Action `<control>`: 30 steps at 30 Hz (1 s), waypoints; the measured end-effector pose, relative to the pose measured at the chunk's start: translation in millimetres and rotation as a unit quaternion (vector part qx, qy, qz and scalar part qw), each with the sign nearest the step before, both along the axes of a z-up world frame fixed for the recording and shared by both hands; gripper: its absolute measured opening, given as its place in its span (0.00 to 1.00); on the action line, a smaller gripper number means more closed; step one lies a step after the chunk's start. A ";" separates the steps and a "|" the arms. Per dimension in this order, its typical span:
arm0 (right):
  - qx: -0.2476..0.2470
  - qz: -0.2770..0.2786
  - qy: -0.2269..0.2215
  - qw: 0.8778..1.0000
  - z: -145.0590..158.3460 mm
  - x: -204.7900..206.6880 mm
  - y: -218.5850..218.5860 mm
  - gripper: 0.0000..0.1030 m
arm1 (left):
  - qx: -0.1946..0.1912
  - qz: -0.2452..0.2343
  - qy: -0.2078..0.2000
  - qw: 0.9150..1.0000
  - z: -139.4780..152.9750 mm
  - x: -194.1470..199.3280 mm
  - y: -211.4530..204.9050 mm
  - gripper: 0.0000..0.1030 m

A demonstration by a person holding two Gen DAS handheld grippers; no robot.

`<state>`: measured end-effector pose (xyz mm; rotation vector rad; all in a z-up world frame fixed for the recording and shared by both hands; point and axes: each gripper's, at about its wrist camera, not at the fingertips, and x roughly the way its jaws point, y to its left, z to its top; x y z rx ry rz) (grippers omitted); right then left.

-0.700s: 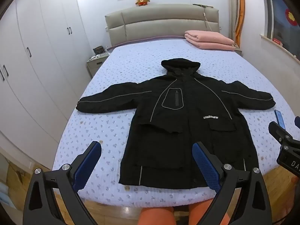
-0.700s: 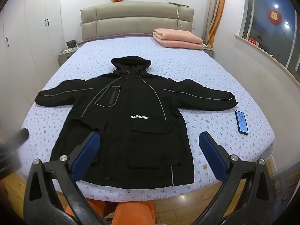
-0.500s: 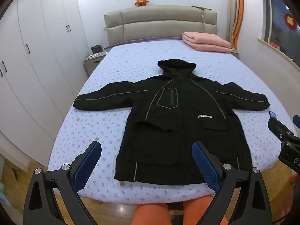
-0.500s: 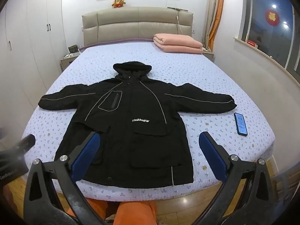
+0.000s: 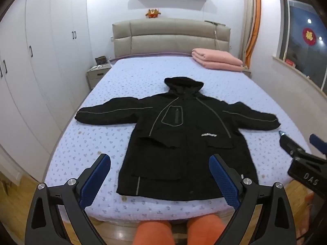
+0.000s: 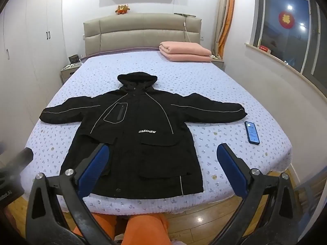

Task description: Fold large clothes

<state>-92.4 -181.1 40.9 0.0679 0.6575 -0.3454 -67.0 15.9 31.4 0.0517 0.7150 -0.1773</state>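
Bedroom, bed in lilac patterned sheet, padded headboard behind, white wardrobes along the left, window wall to the right.

Left wrist view: black hooded jacket laid flat, front up, hood toward headboard, sleeves spread out sideways, hem just short of the near bed edge. Bare sheet between left sleeve cuff and left bed edge; wide bare sheet between hood and folded pink blanket at the far right corner. Left gripper held above the foot of the bed over the hem, blue pads wide apart, nothing between them. Right gripper partly in frame at the right edge; spread not readable from here. Orange-clad knees low in frame, against the bed's foot.

Right wrist view: right gripper above the jacket lower half, pads spread wide, holding nothing. Phone flat on the sheet just beyond the right cuff, apart from it, near the right bed edge. Strip of wooden floor between bed and knees.

Versus 0.5 s ago: both views pulled slightly back and up, jacket sitting smaller in frame; jacket and phone unmoved; pad spacing unchanged.
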 end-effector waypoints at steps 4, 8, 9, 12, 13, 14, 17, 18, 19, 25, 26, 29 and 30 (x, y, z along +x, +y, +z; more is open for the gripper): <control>-0.001 -0.001 -0.005 1.000 1.9 -6.1 3.1 1.00 | 0.004 0.002 -0.026 1.000 9.8 -11.8 -0.7 0.95; 0.004 -0.002 -0.014 1.000 6.3 -14.7 3.7 1.00 | -0.013 0.000 -0.038 0.999 17.7 -20.3 2.2 0.95; 0.006 -0.002 -0.016 1.000 7.7 -16.8 3.4 1.00 | -0.016 -0.001 -0.038 0.999 17.4 -23.8 3.0 0.95; 0.008 -0.006 -0.020 1.000 10.6 -21.8 3.4 1.00 | -0.016 0.000 -0.047 0.999 21.7 -30.8 5.2 0.95; 0.008 -0.007 -0.021 1.000 11.4 -24.2 3.6 1.00 | -0.016 0.001 -0.050 0.999 23.1 -32.9 5.9 0.95; 0.008 -0.008 -0.023 1.000 12.2 -26.0 4.5 1.00 | -0.016 0.001 -0.053 0.998 24.5 -35.0 6.7 0.95; 0.009 -0.012 -0.027 1.000 14.1 -31.2 6.4 1.00 | -0.020 0.001 -0.058 0.998 27.2 -42.2 7.7 0.95; 0.008 -0.012 -0.028 1.000 14.9 -32.9 7.3 1.00 | -0.021 -0.001 -0.059 0.998 28.3 -43.9 8.5 0.95; 0.008 -0.012 -0.028 0.999 15.4 -34.2 7.9 1.00 | -0.022 -0.002 -0.060 0.998 29.1 -47.4 8.6 0.95; 0.000 -0.007 -0.042 0.999 22.6 -43.1 18.6 1.00 | -0.019 -0.004 -0.074 0.997 37.2 -58.8 12.3 0.95; 0.000 -0.005 -0.044 0.999 23.9 -44.3 20.0 1.00 | -0.017 -0.004 -0.076 0.997 38.6 -60.7 12.8 0.95; -0.002 0.000 -0.050 0.999 27.0 -47.8 23.6 1.00 | -0.015 -0.001 -0.084 0.996 43.1 -66.2 14.5 0.95; -0.004 0.002 -0.052 0.999 27.4 -48.8 24.6 1.00 | -0.015 -0.001 -0.086 0.996 44.4 -67.4 14.9 0.95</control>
